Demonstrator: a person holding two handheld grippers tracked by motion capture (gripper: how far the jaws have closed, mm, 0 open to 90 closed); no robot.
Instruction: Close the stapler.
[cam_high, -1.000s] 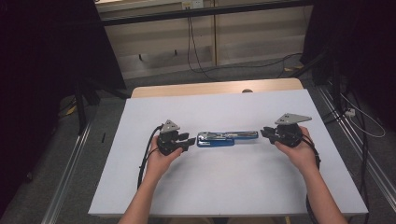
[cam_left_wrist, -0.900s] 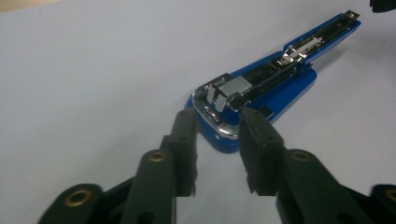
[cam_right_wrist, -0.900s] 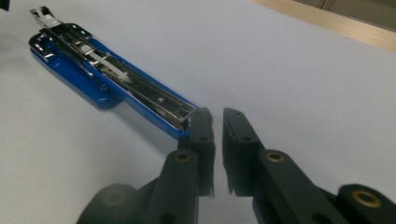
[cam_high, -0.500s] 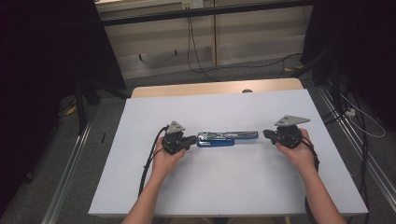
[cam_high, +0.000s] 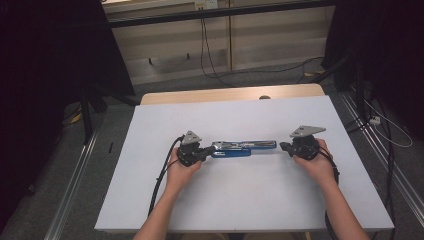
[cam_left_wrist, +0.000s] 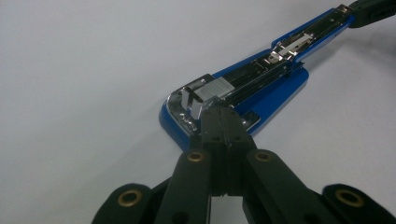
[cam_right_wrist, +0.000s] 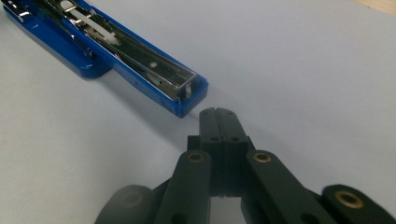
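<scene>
Flat blue-and-chrome opened stapler (cam_high: 243, 148)

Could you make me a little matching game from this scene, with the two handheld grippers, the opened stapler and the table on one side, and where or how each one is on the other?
Things:
1. left gripper
2. right gripper
3. stapler
4. table

States:
A. white-topped, bearing everything
B. jaws together, tips at the stapler's chrome end
C. lying opened out flat, blue, between the two grippers
D. jaws together, tips just short of the stapler's blue end, not touching it

Pairs: 1-B, 2-D, 3-C, 4-A
</scene>
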